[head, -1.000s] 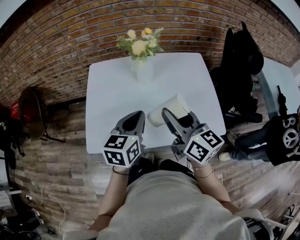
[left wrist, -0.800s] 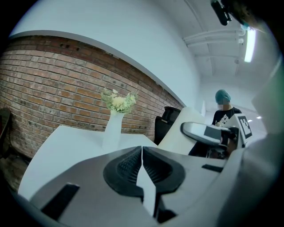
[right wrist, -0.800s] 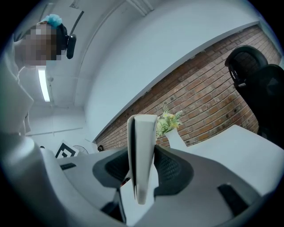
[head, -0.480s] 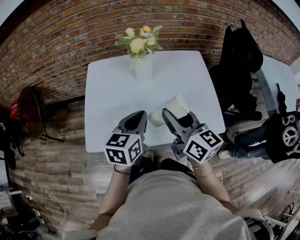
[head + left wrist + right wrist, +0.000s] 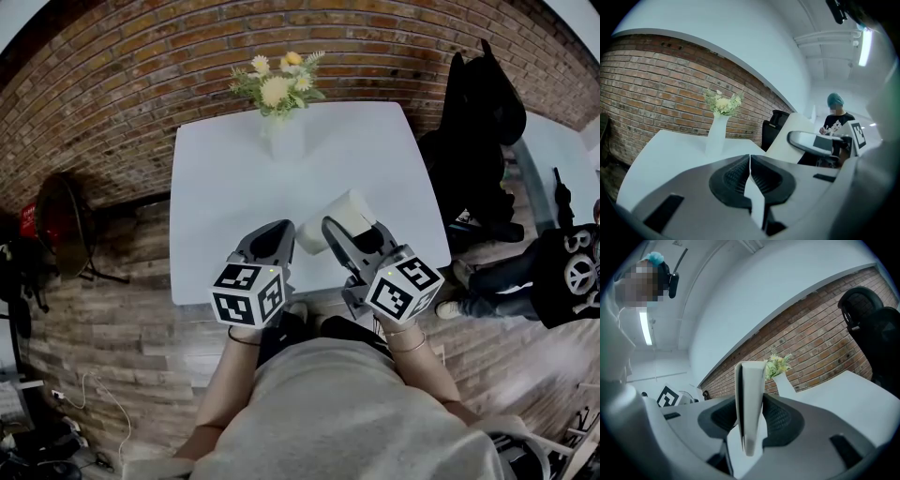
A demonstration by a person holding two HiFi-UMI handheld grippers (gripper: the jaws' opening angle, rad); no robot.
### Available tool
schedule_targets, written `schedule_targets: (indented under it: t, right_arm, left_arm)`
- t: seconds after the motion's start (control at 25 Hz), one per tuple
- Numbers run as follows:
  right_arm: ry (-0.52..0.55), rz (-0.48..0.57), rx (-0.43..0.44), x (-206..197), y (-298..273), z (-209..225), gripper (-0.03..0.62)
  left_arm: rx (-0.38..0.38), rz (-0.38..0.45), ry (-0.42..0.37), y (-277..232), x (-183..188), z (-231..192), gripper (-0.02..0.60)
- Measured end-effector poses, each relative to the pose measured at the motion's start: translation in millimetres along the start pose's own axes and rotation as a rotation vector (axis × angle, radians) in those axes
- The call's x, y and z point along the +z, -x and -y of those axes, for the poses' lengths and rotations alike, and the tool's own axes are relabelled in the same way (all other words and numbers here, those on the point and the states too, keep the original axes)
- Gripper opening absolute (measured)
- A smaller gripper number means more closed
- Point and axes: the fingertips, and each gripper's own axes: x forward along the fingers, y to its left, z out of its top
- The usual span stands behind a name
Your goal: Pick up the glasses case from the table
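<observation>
The white glasses case [image 5: 335, 218] is over the near right part of the white table [image 5: 234, 169], clamped between the jaws of my right gripper [image 5: 351, 231]. In the right gripper view the case [image 5: 749, 399] stands on edge between the two dark pads [image 5: 783, 420], which press on its sides. Whether it rests on the tabletop cannot be told. My left gripper [image 5: 273, 236] hovers just to the case's left, jaws shut with nothing in them. In the left gripper view its pads [image 5: 733, 176] meet, and the case [image 5: 790, 133] shows to the right.
A white vase [image 5: 284, 136] of yellow and white flowers [image 5: 277, 84] stands at the table's far edge. A black chair draped with dark clothing [image 5: 478, 122] is right of the table. A person [image 5: 553, 272] stands at the far right. A dark fan [image 5: 61, 225] sits left by the brick wall.
</observation>
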Motion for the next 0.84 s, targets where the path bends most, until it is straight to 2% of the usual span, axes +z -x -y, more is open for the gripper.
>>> schedule_targets:
  t: [0.84]
  right_arm:
    - [-0.021,-0.019,0.016,-1.7,-4.0,3.6,0.150]
  left_arm:
    - [0.007,-0.017,0.011,2.8,-4.1,1.3,0.011]
